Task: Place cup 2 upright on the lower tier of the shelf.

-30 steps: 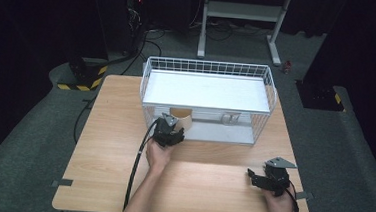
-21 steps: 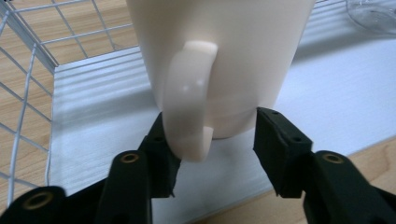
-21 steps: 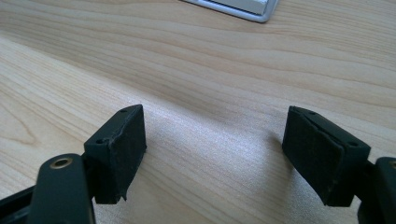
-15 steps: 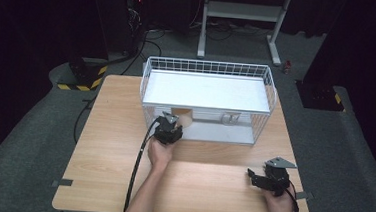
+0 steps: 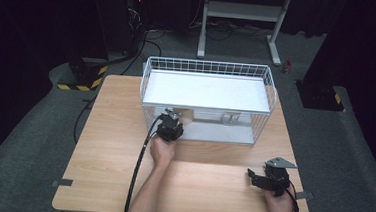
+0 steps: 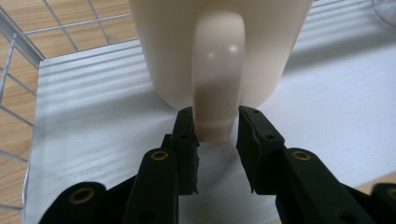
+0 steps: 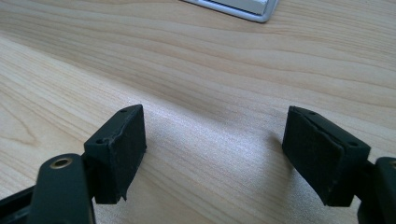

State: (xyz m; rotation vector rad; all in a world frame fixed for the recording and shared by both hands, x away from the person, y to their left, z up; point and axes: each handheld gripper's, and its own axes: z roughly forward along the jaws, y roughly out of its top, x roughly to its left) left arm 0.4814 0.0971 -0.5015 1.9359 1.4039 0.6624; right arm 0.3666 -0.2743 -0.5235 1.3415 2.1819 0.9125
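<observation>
A cream mug (image 6: 219, 46) stands on the white floor of a white wire basket (image 5: 209, 63), near its front left; in the high view the mug (image 5: 187, 117) shows just past my left gripper (image 5: 176, 117). Its handle (image 6: 218, 84) points at me. My left gripper (image 6: 215, 127) has just been closing its jaws, with the handle between them, and the pads now press on the handle's lower end. My right gripper (image 5: 251, 176) rests on the table's front right, and its jaws (image 7: 215, 149) stand wide open over bare wood with nothing between them.
The wooden table (image 5: 113, 146) carries the basket at its far middle. A white panel (image 5: 207, 90) covers the basket's upper level. Wire bars (image 6: 18, 46) run close on the mug's left. Dark floor, cables and a metal stand (image 5: 242, 12) lie beyond.
The left gripper has edged a little toward the mug at the basket's front. The right hand and gripper have stayed where they were.
</observation>
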